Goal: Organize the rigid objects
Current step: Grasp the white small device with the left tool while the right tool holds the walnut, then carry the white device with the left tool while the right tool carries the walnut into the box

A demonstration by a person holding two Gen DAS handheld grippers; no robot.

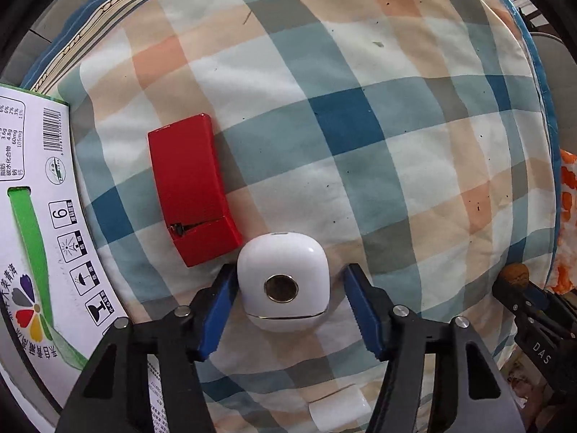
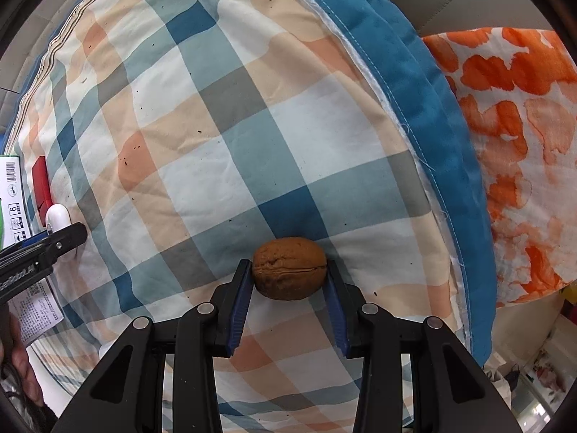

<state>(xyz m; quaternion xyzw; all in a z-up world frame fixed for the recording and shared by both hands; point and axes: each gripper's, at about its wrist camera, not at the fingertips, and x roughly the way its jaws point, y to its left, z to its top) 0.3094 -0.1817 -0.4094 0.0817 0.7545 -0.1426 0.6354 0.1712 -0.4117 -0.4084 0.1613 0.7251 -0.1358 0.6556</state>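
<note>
In the left wrist view a white rounded case (image 1: 283, 281) with a round metal disc lies on the plaid cloth (image 1: 324, 126). My left gripper (image 1: 288, 281) is open around it; the left pad touches its side and the right pad stands a little apart. A red box (image 1: 191, 187) lies just beyond, to the left. In the right wrist view my right gripper (image 2: 288, 270) is shut on a brown walnut (image 2: 289, 268), held between both pads just above the cloth. The walnut also shows in the left wrist view (image 1: 515, 275).
A white carton (image 1: 32, 223) with green print lies along the left. A small white block (image 1: 339, 409) lies under the left gripper. A blue quilt edge (image 2: 414, 101) and an orange-patterned fabric (image 2: 512, 137) lie to the right.
</note>
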